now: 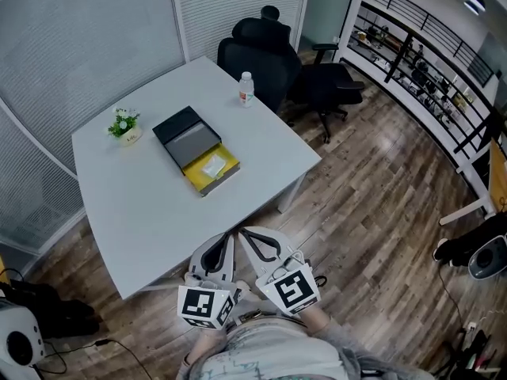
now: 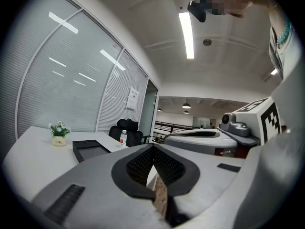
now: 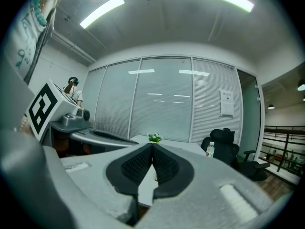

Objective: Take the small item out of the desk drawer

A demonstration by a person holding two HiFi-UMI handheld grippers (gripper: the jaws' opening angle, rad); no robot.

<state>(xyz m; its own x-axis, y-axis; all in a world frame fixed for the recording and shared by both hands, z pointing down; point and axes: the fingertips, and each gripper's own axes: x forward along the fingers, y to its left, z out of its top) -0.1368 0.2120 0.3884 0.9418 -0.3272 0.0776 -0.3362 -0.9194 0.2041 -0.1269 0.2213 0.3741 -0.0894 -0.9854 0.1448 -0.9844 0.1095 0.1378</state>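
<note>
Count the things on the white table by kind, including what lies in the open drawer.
Potted plant: 1
Water bottle: 1
Desk drawer unit: 1
Small pale item in the yellow drawer: 1
Total: 4

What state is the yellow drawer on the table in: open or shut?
Open: the yellow drawer juts out of the black box, a pale small item lying inside it.

I can't tell what the pale item (image 1: 212,165) in the yellow drawer (image 1: 230,162) is; it's too small. The shelf (image 1: 412,58) clutter at 2 o'clock is likewise unreadable. The person's shirt (image 1: 265,356) is cut off at 6 o'clock, a white device (image 1: 19,337) at 8 o'clock.
</note>
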